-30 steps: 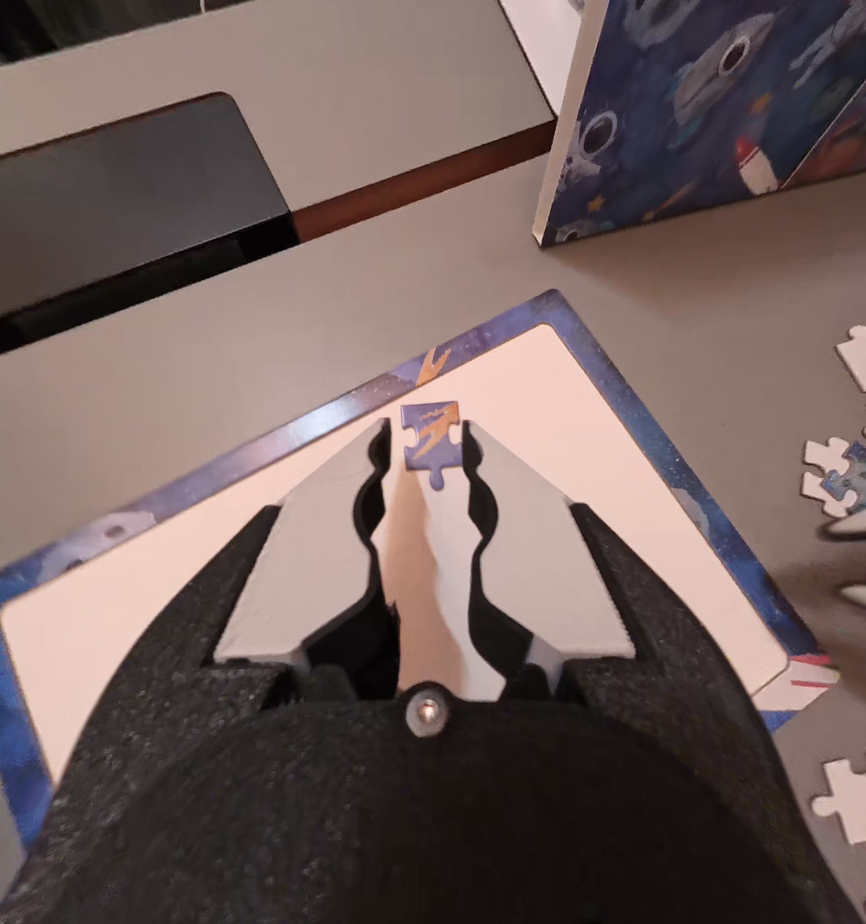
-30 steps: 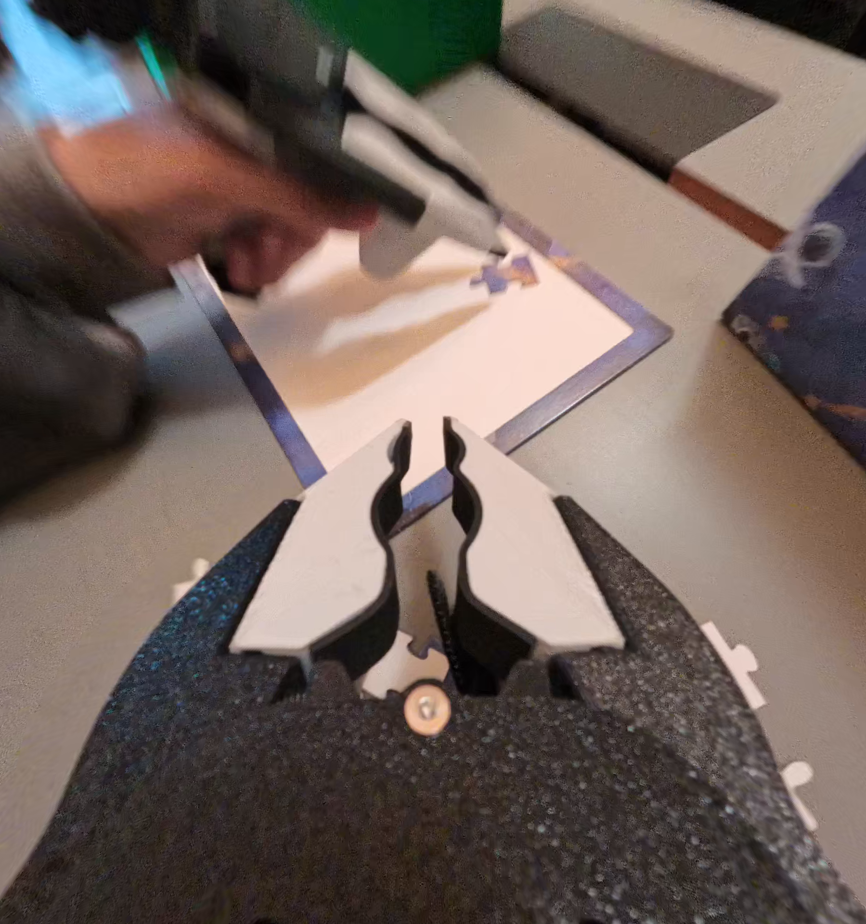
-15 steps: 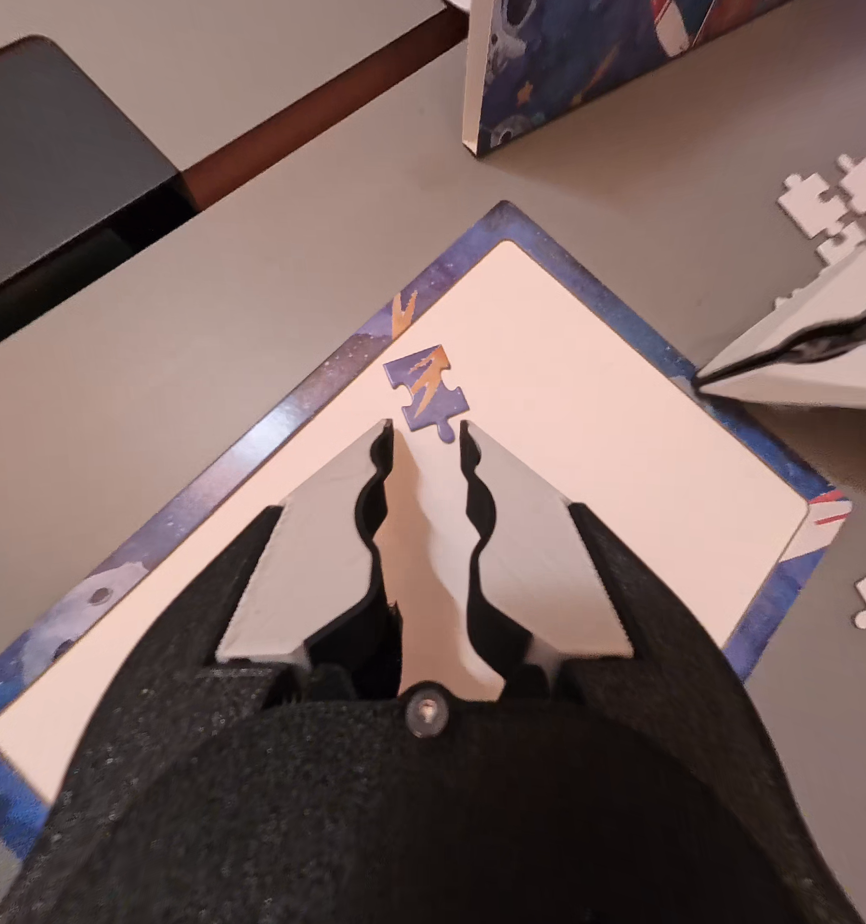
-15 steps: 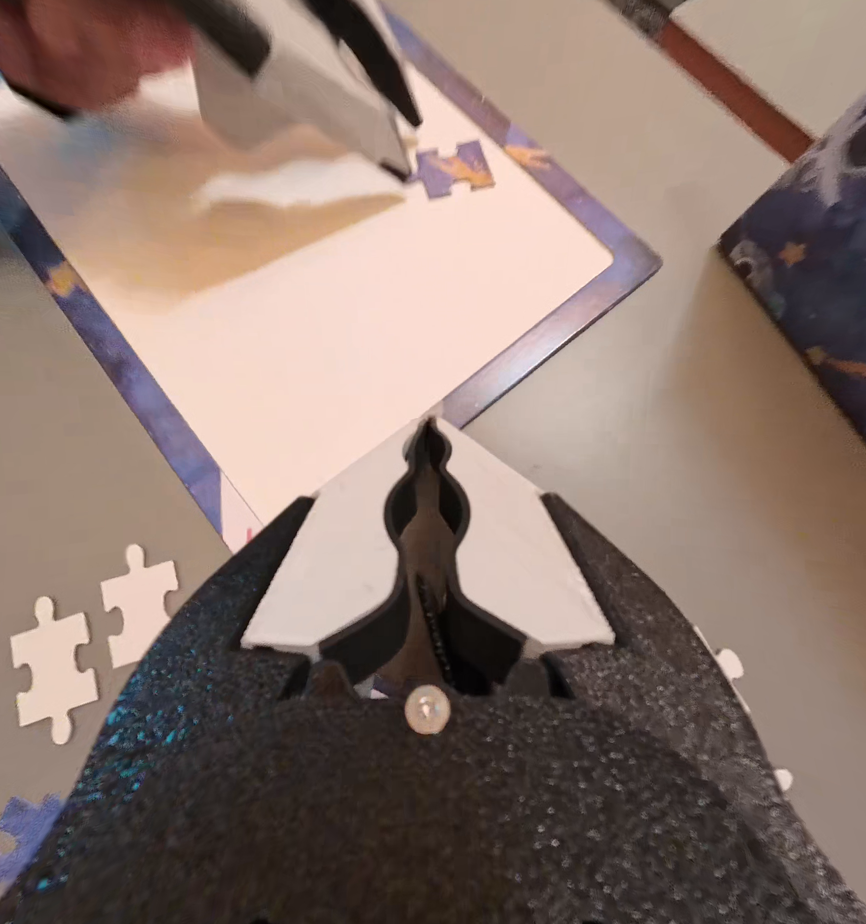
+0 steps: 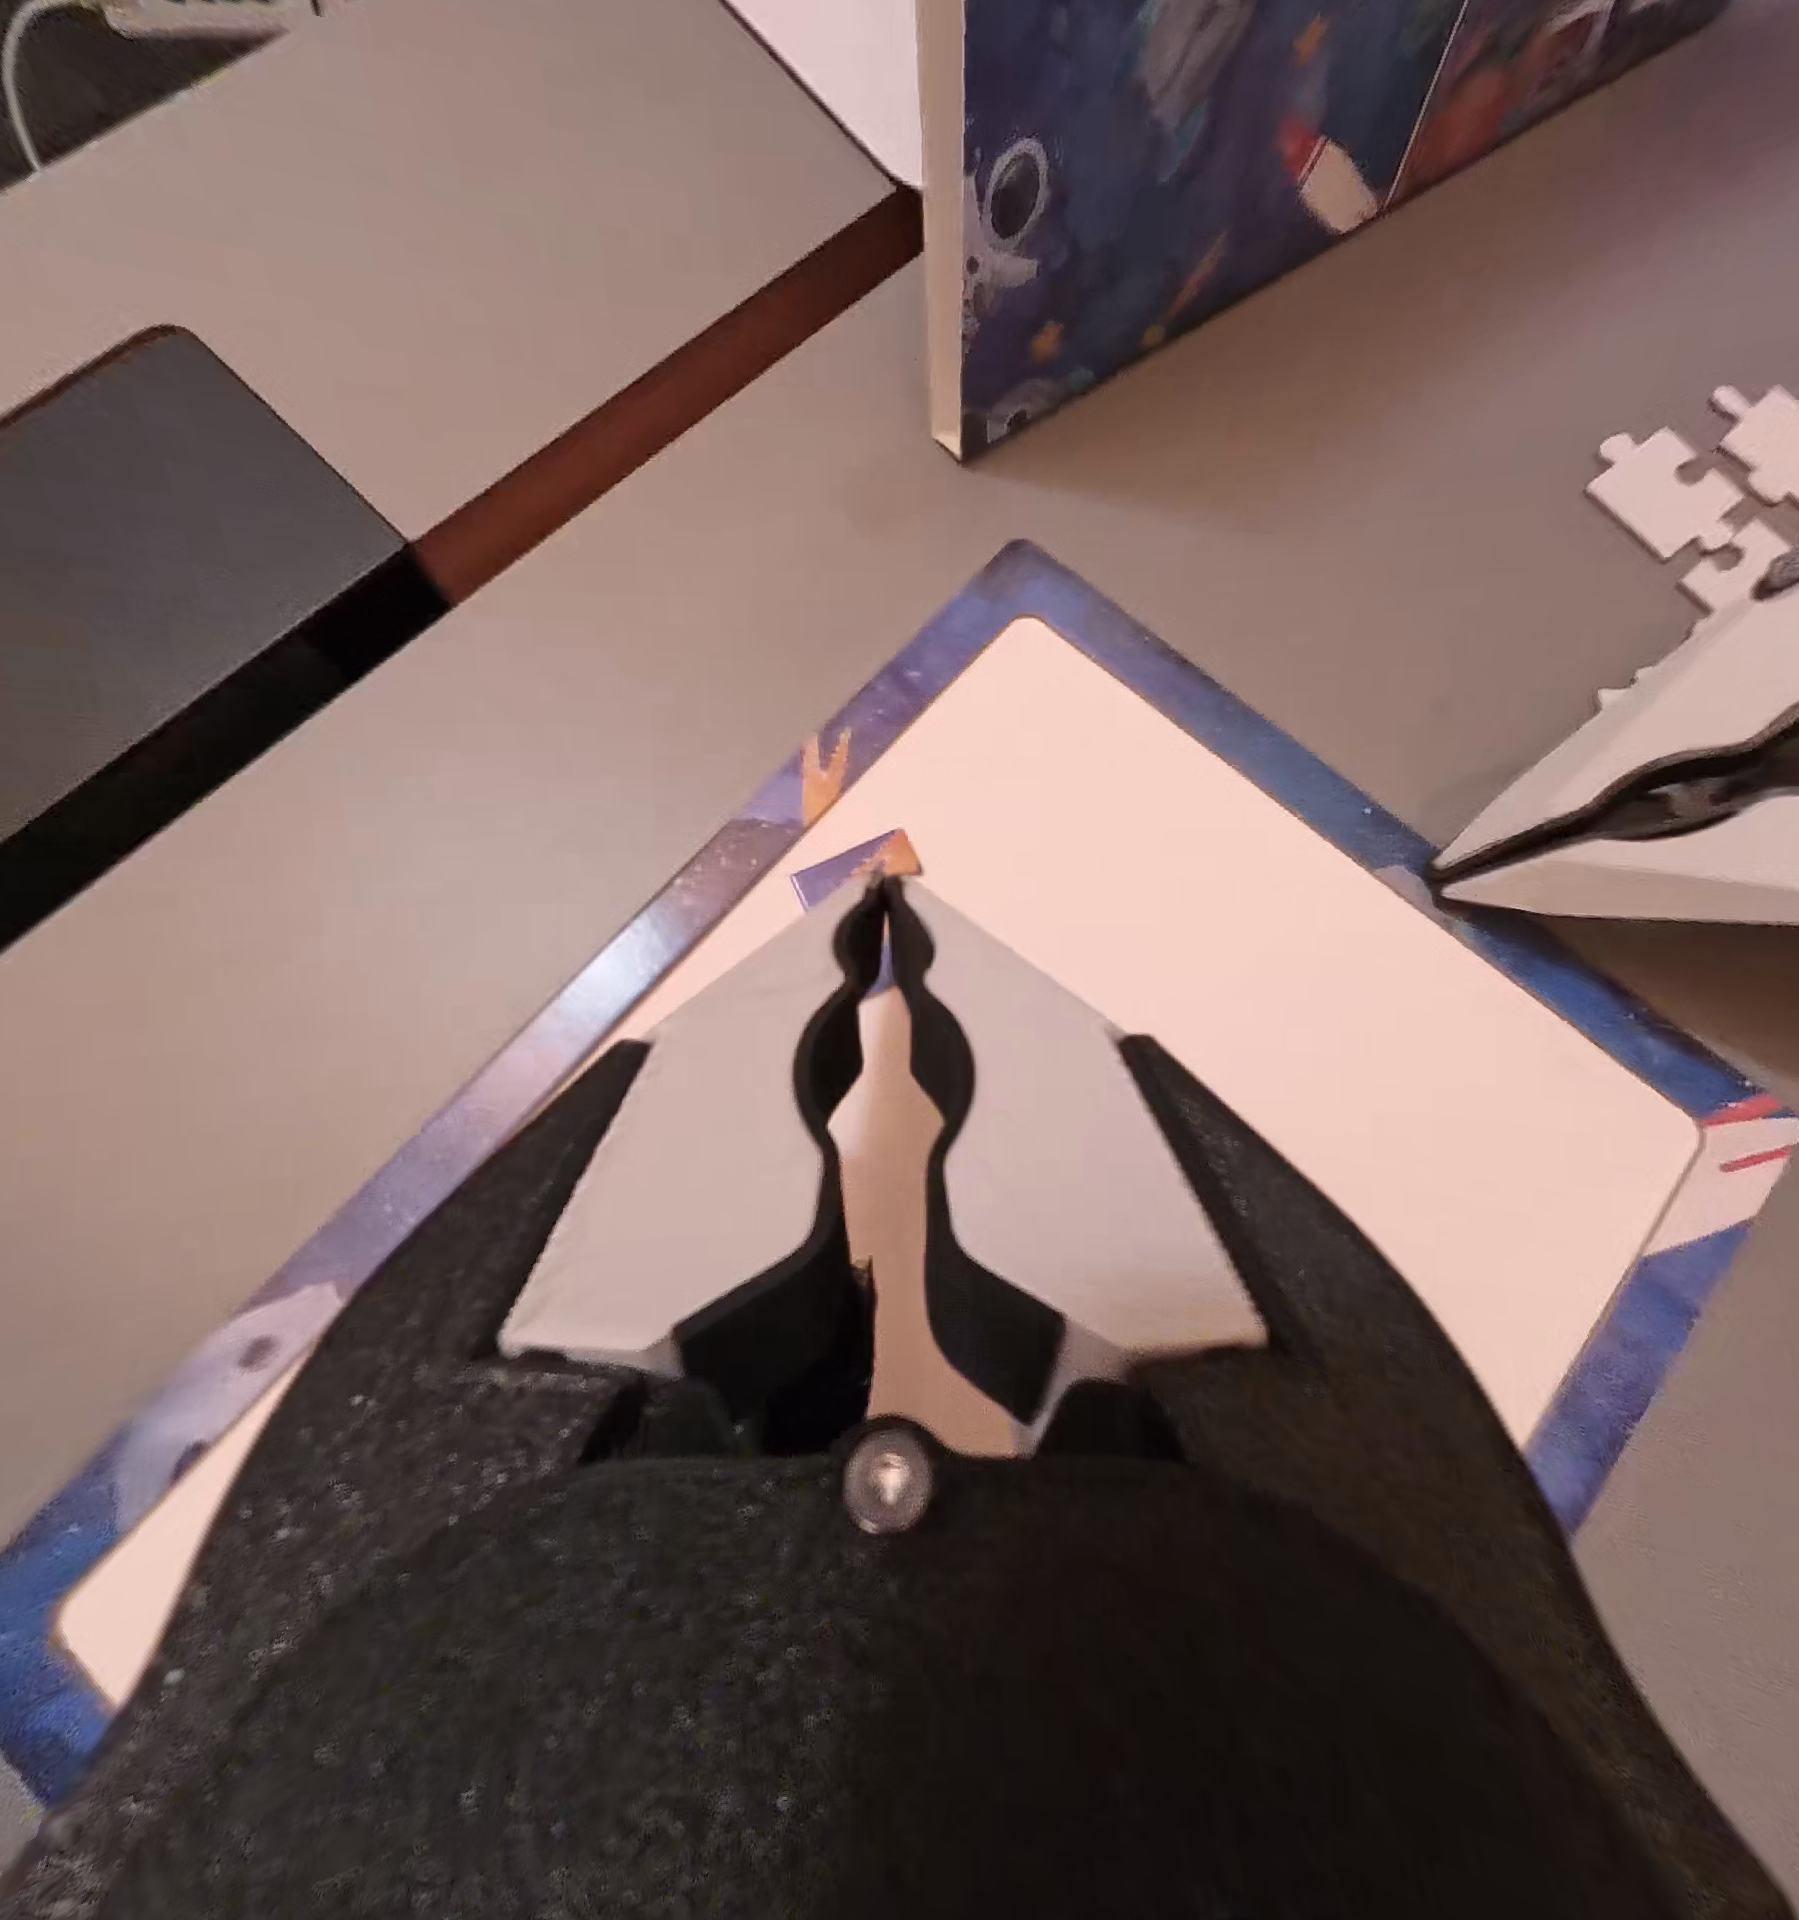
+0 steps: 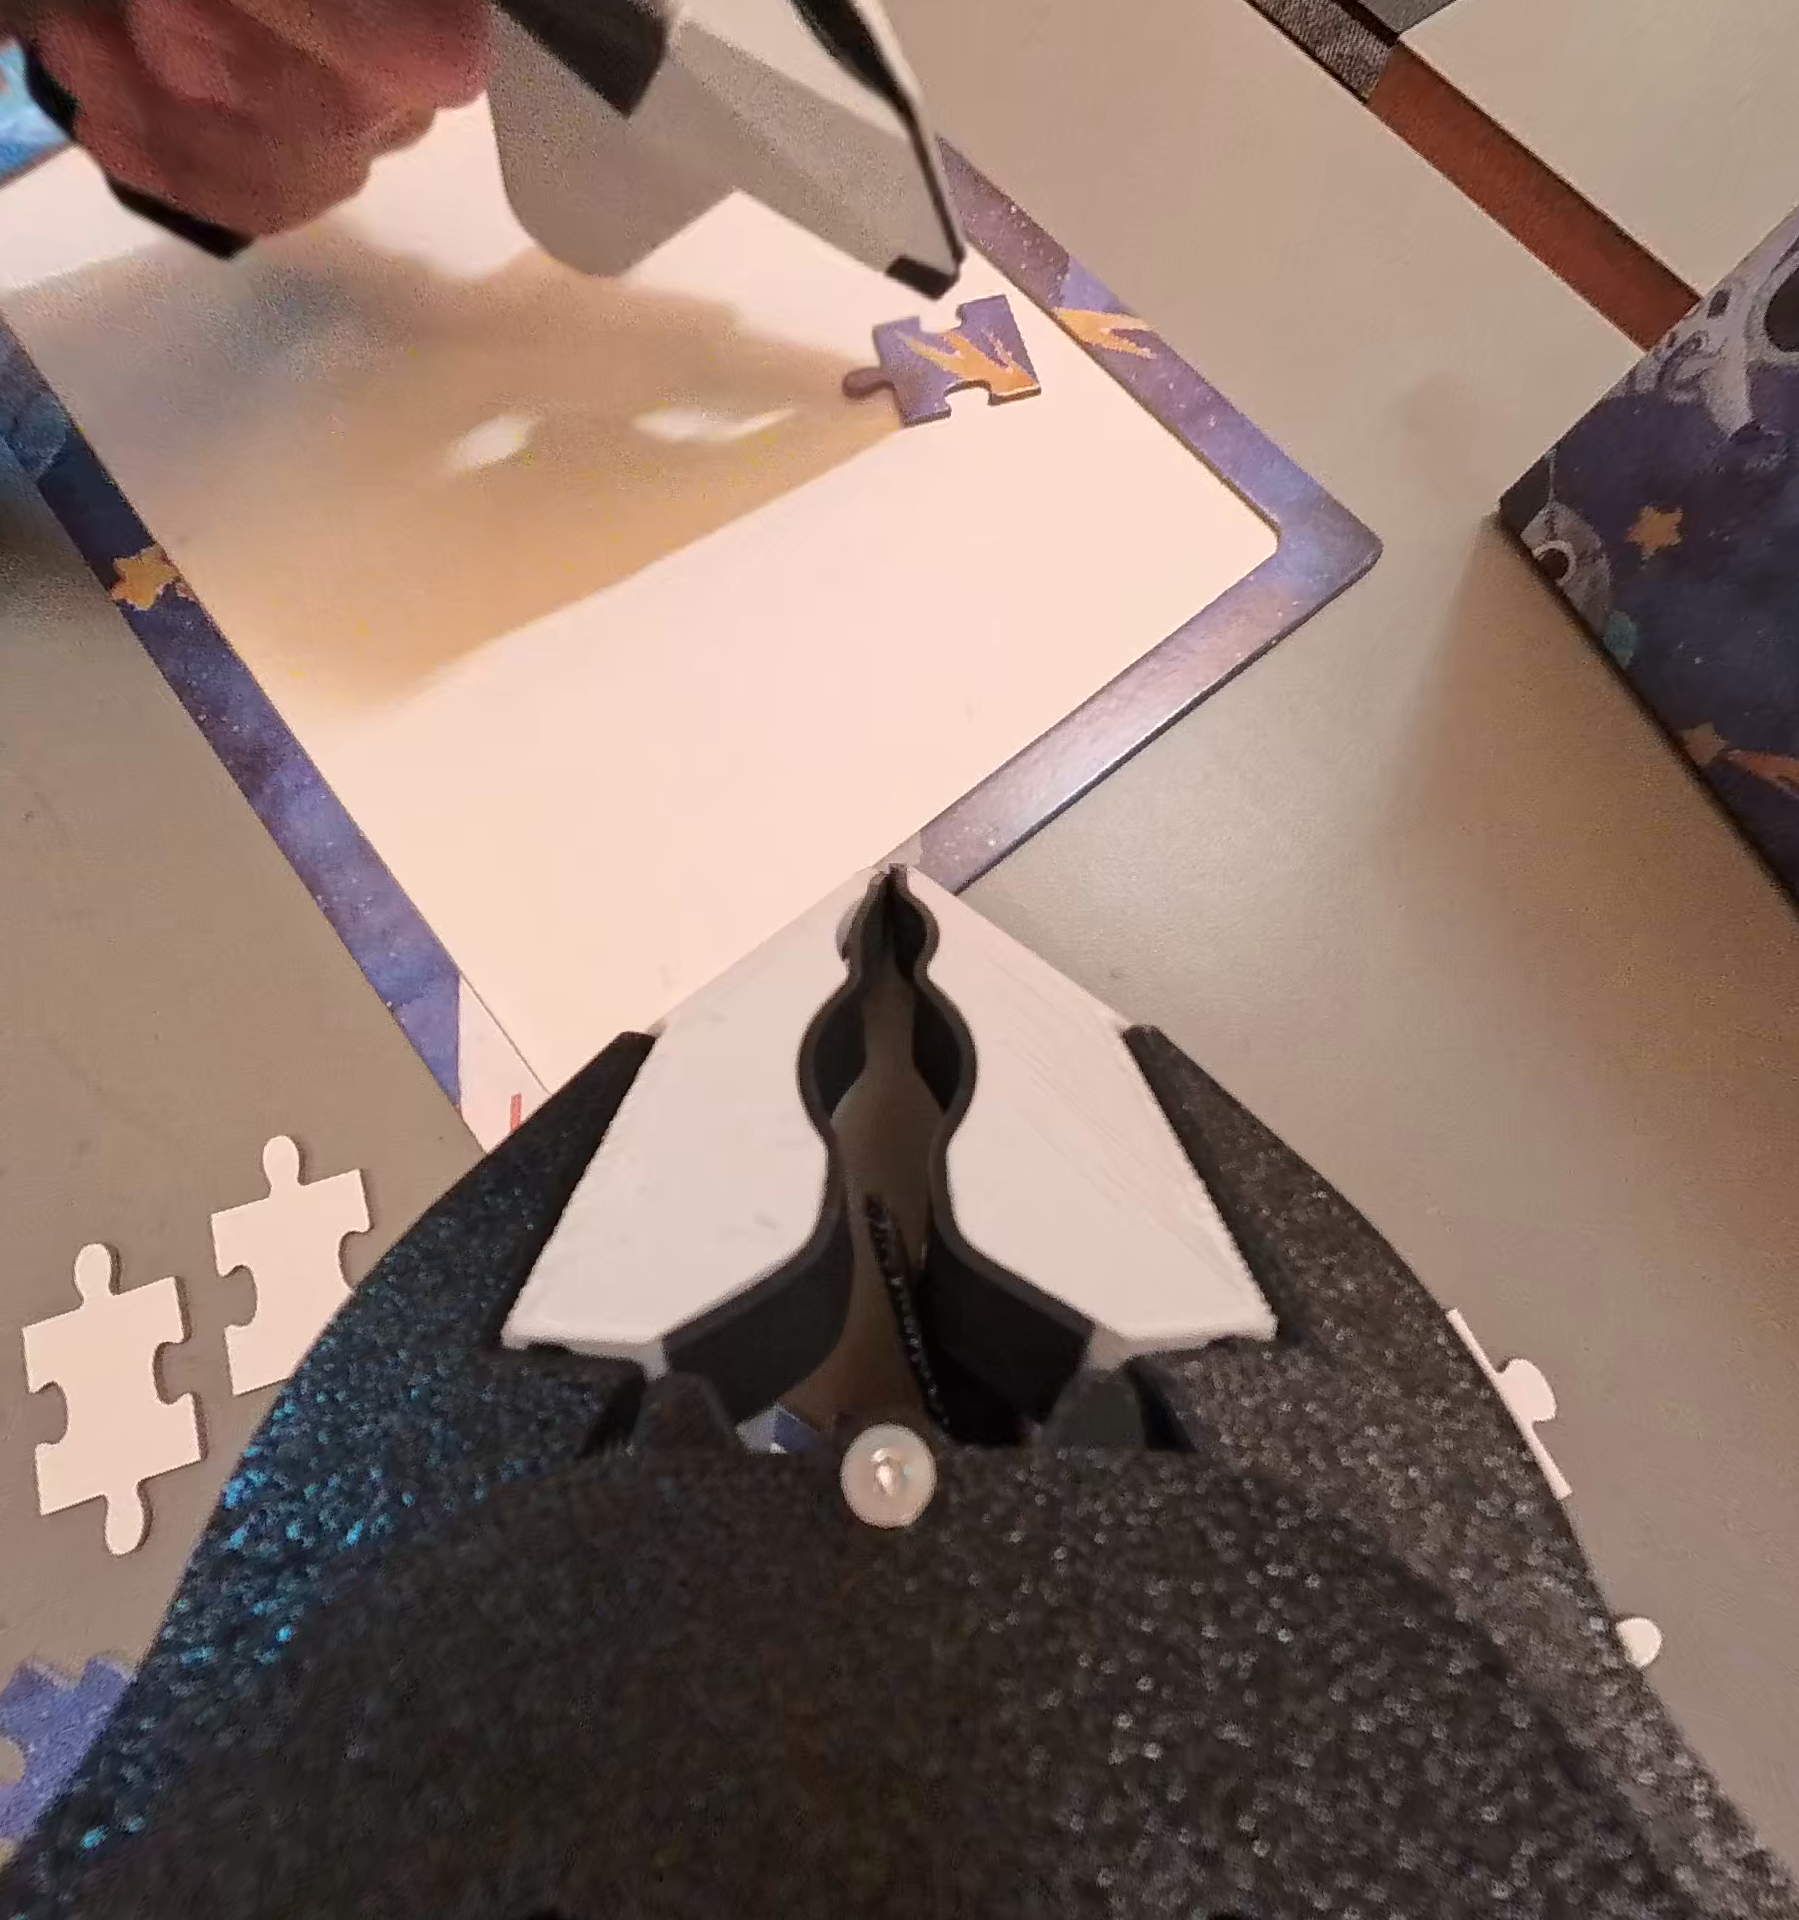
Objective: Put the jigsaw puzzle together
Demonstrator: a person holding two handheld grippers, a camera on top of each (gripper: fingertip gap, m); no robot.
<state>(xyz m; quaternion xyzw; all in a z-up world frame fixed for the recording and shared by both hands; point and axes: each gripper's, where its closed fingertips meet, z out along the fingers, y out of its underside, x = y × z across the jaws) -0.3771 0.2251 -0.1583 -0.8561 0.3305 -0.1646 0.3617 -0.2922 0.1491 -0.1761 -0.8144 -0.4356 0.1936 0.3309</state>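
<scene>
A blue puzzle piece with an orange streak (image 5: 853, 860) lies flat on the white inside of the puzzle frame (image 5: 1238, 748), close to its far border. My left gripper (image 5: 882, 883) is shut with its tips right over this piece, hiding most of it. In the right wrist view the left gripper (image 6: 926, 272) sits just above the piece (image 6: 962, 358), which lies flat and is not clamped. My right gripper (image 6: 890, 883) is shut and empty over the near edge of the frame (image 6: 1186, 660). It also shows in the left wrist view (image 5: 1446, 881).
The blue space-themed puzzle box (image 5: 1186, 208) stands beyond the frame and shows at the right too (image 6: 1726, 499). Loose pieces lie white side up on the grey table (image 5: 1726, 478) (image 6: 116, 1382), with one blue piece (image 6: 33, 1745). A hand (image 6: 230, 114) holds the left gripper. My hands' fingertips stand some 12 cm from each other.
My left gripper has closed and moved forward over the blue piece. My right gripper closed between one second and half a second ago and has stayed shut by the frame's edge.
</scene>
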